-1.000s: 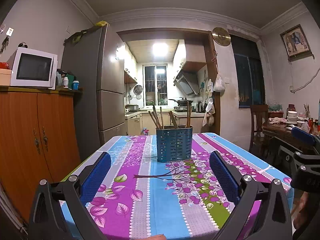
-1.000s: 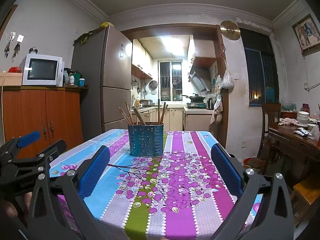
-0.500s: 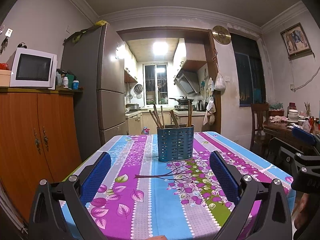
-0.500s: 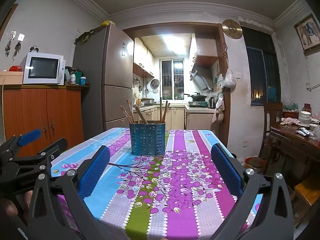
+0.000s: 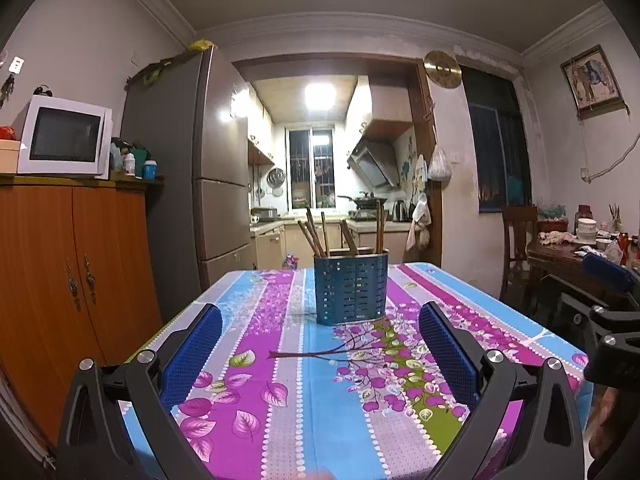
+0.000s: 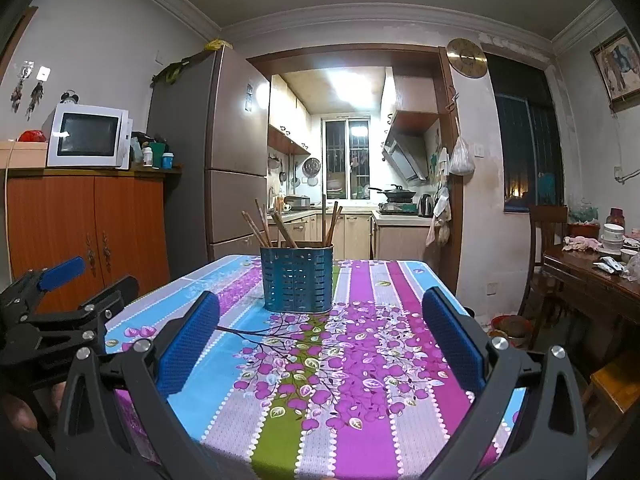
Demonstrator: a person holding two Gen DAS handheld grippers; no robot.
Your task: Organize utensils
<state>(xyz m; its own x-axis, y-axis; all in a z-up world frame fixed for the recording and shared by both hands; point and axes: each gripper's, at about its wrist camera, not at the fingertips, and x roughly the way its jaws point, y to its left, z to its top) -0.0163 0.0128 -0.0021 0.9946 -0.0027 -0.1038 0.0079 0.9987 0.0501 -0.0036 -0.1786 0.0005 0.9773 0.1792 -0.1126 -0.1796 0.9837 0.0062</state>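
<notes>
A blue perforated utensil holder (image 5: pixel 351 288) stands on the striped floral tablecloth (image 5: pixel 304 380), with several wooden chopsticks (image 5: pixel 316 236) upright in it. It also shows in the right wrist view (image 6: pixel 297 278), with chopsticks (image 6: pixel 276 228). My left gripper (image 5: pixel 320 320) is open and empty, held over the near table edge, short of the holder. My right gripper (image 6: pixel 320 304) is open and empty, also short of the holder. Each gripper shows at the edge of the other's view: the right one (image 5: pixel 608 320), the left one (image 6: pixel 60 304).
An orange cabinet (image 5: pixel 60 272) with a microwave (image 5: pixel 64 136) stands left of the table, beside a fridge (image 5: pixel 200 176). A dark wooden side table (image 6: pixel 592 276) with dishes and a chair (image 6: pixel 544 240) stand on the right. The kitchen doorway lies behind.
Both grippers have sunk slightly and stay open; the holder appears a little higher in both views. Nothing was grasped or moved on the table.
</notes>
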